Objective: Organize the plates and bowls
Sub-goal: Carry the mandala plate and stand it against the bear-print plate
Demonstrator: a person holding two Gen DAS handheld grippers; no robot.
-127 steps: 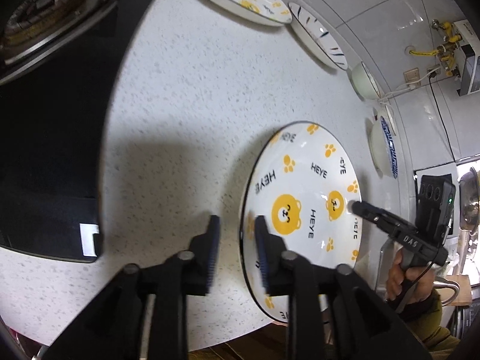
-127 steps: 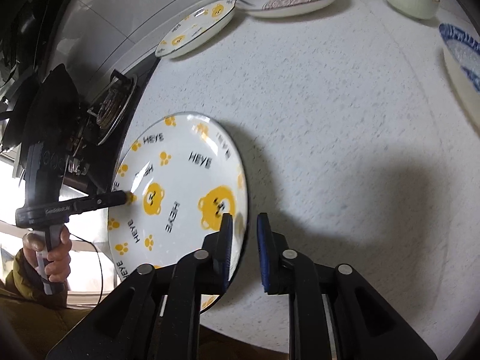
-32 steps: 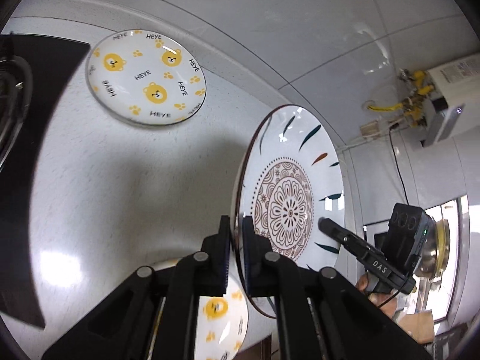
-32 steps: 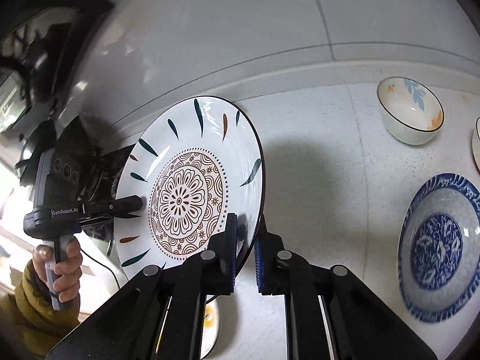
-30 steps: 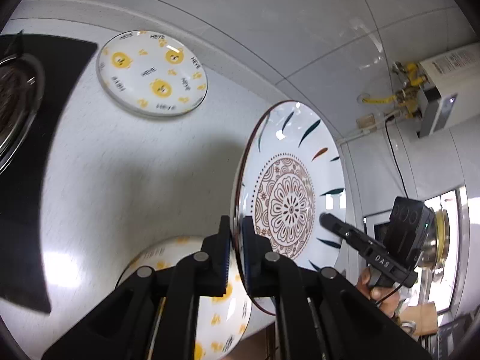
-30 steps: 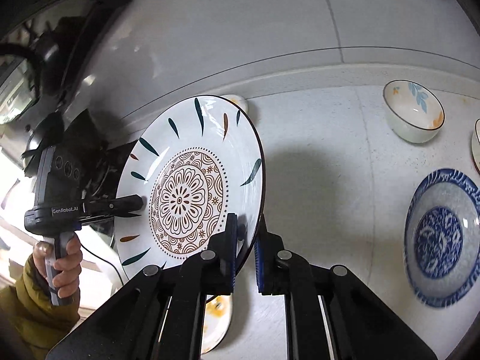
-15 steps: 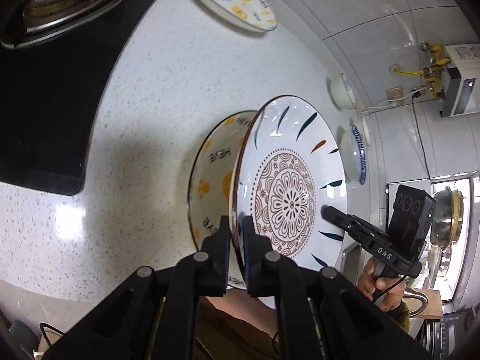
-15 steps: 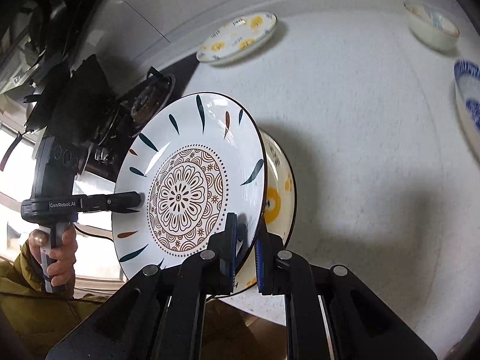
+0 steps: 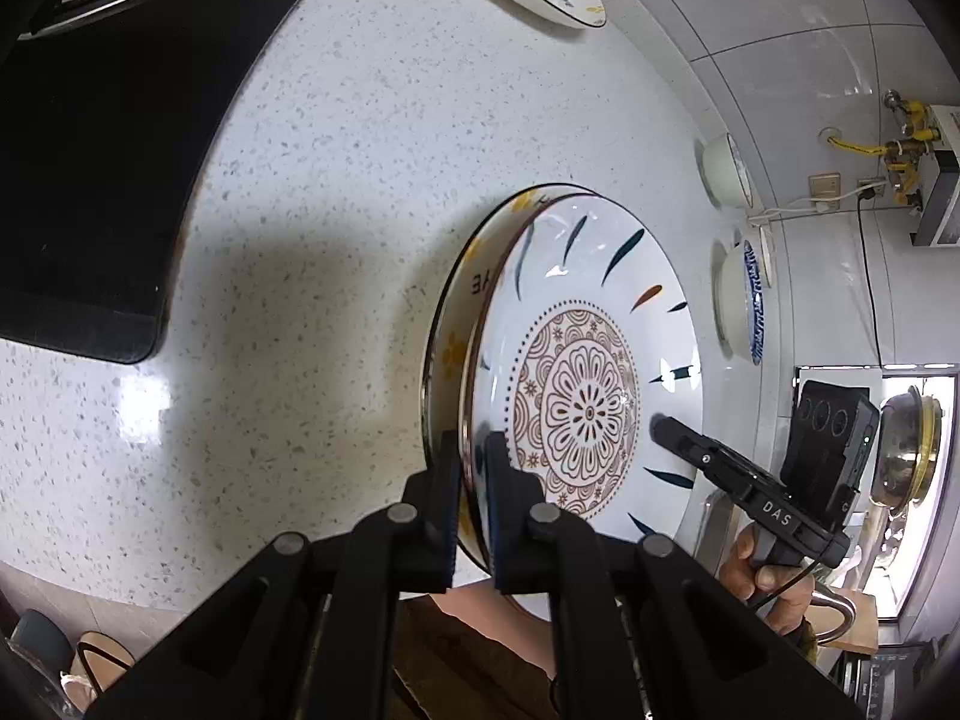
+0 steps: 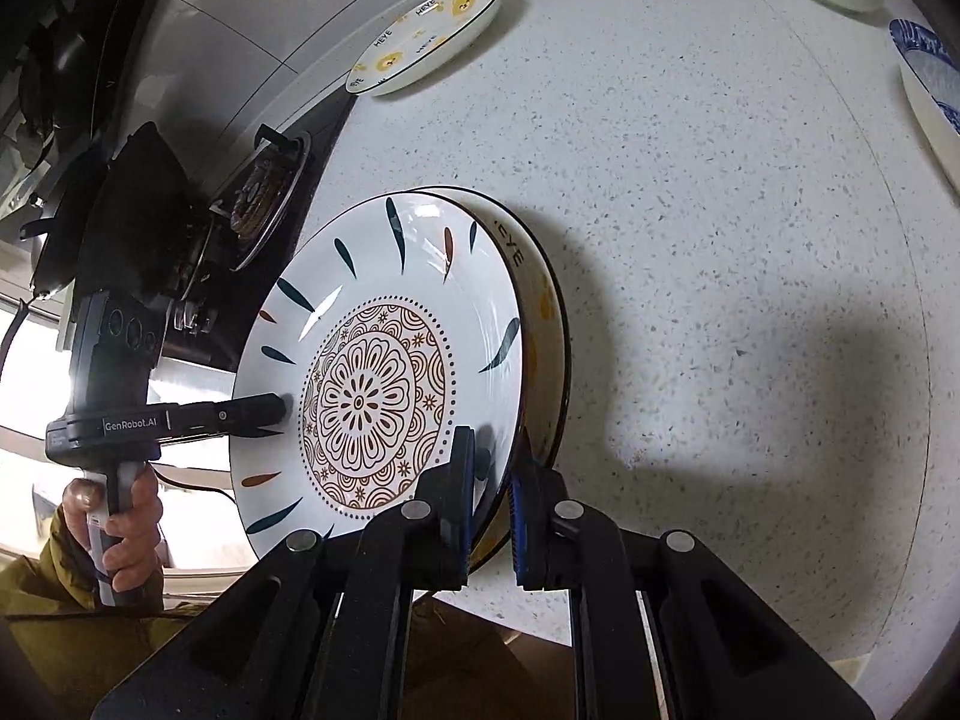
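Two grippers share one load: the left gripper [image 9: 473, 480] and the right gripper [image 10: 492, 480] each pinch the rim of the floral plate [image 9: 591, 396] on opposite sides, jaws pressed tight on the thin edge. That plate is the landmark here. It sits directly over a bear plate [image 9: 447, 330], nested into it or a hair above; whether the two touch cannot be told. Both lie near the front edge of the speckled tabletop [image 9: 336, 180].

Glazed ceramic like this is stiff, fairly heavy and brittle, and its shiny rim is likely slick, so a hold on two opposite rim points looks right; letting go seems safest only once it rests flat.

Counted from both views: one floral plate, two bear plates (the second bear plate [image 10: 429, 39] lies far behind the floral plate, near the wall), one blue-patterned dish [image 9: 747, 306] to the right of the floral plate, and one small bowl [image 9: 726, 171] beyond that dish. The black stove [image 9: 90, 150] lies to the left of the floral plate.
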